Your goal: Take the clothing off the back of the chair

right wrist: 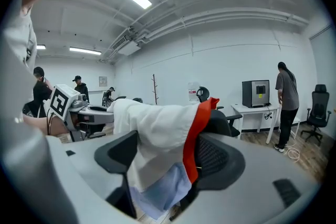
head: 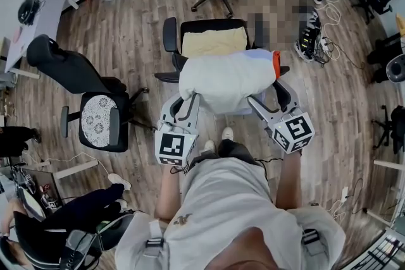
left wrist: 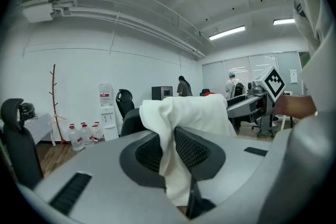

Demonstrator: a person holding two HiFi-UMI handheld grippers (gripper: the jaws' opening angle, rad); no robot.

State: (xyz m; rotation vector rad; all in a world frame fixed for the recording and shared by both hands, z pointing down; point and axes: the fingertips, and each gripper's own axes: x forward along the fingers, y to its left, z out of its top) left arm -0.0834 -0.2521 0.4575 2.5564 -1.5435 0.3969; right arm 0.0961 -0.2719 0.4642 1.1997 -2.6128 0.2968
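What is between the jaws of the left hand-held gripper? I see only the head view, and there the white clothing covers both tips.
Observer: In the left gripper view, the left hand-held gripper is shut on a fold of the white clothing.
Operator: And the right one?
Observer: In the right gripper view, the right hand-held gripper stands wide open. The clothing hangs between its jaws, with a red edge against one of them, and they do not seem to press it.
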